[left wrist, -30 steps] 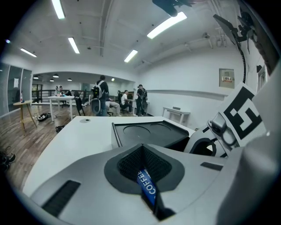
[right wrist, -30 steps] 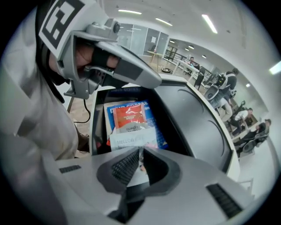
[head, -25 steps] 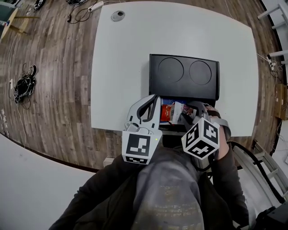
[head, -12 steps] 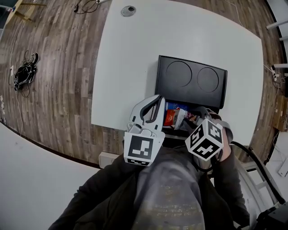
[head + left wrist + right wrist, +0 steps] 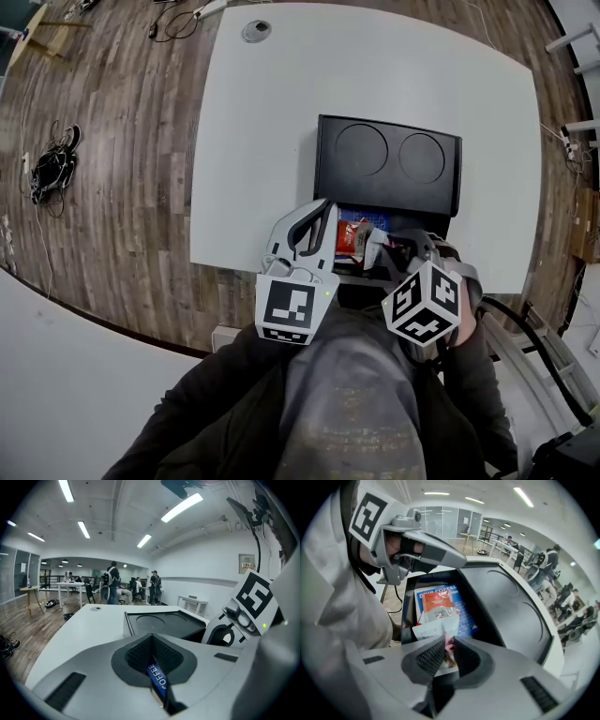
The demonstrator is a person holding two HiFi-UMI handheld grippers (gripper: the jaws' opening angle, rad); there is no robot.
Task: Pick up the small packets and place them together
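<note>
Black tray [image 5: 389,159] at table [image 5: 281,112] edge, pkts [image 5: 350,234] inside

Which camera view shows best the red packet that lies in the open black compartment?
The right gripper view: there the red packet lies close and clear on a blue coffee pack. The head view shows it only as a small red patch. The left gripper view does not show it.

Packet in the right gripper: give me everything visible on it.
The packet is a small, thin, glossy white sachet with pink and orange print. It stands on edge, pinched between the right gripper's fingers, which have just been closing on it. It sits above the open black box, over other packets lying inside; contact with those cannot be told.
</note>
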